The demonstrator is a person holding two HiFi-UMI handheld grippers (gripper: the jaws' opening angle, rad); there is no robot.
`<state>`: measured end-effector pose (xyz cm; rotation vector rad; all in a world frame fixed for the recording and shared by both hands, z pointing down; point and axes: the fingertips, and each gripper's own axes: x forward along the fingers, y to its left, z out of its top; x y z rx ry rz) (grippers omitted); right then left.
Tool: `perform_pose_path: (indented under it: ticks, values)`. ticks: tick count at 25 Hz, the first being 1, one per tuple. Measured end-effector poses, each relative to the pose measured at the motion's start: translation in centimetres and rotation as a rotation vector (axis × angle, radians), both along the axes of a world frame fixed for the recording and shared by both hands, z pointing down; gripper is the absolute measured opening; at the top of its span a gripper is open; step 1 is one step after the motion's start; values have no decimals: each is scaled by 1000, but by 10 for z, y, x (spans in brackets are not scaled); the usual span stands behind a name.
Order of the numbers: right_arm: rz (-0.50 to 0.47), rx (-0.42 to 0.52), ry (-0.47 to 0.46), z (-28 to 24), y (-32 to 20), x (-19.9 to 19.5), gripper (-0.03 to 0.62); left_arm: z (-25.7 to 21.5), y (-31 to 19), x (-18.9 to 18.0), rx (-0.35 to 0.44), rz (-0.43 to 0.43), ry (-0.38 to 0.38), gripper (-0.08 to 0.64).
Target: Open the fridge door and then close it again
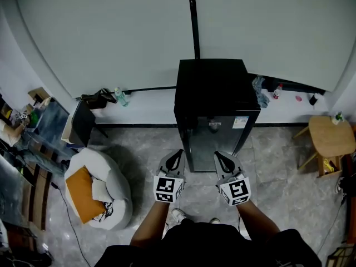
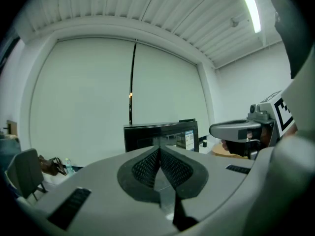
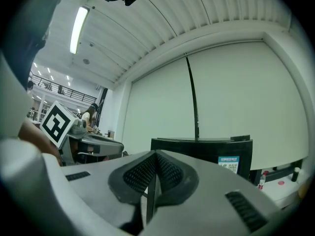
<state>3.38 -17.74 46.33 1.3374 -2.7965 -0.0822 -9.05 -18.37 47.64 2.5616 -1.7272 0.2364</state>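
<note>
Both jaws closed and empty. Left gripper (image 2: 160,154): pads pressed together, nothing between them. Right gripper (image 3: 155,155): same. I'm holding both about level, side by side, just in front of the fridge (image 1: 214,85) and pointing at it. No contact with it that I can see.

Fridge door (image 1: 214,143) sits flush with the cabinet, with no gap showing on either side in the head view, so the door is closed. That fits two stages: a door not opened so far, or one opened and shut again. One look can't split them, so I'm not calling the step.

My read on door contact from here: closed jaws can push but not pinch. A pull would need them parted, plus an edge or handle to take. I can't make out a handle or the hinge side, it's black on black. There's a label (image 1: 239,123) near the top of the door, nothing I'd confirm as graspable.

Room around the fridge:
- In front: bare floor (image 1: 272,171), but my shoes (image 1: 178,214) stand in the door's likely swing path, so a swing means stepping back or aside.
- Left of it: white armchair (image 1: 114,188) with an orange cushion (image 1: 80,193), apart from the cabinet.
- Right of it: wooden stool (image 1: 331,135), well apart.
- Behind it: low ledge (image 1: 150,107) along the wall, bottle (image 1: 120,96) on its left stretch.
</note>
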Motion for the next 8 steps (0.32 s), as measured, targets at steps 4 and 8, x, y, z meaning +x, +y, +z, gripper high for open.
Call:
perform_pose_path:
  ticks: [4, 8]
  values:
    - [3, -9, -3, 3, 1, 0, 9, -4, 0, 1, 11, -3, 10, 23]
    - [12, -9, -6, 3, 1, 1, 9, -4, 1, 3, 13, -3, 20, 21]
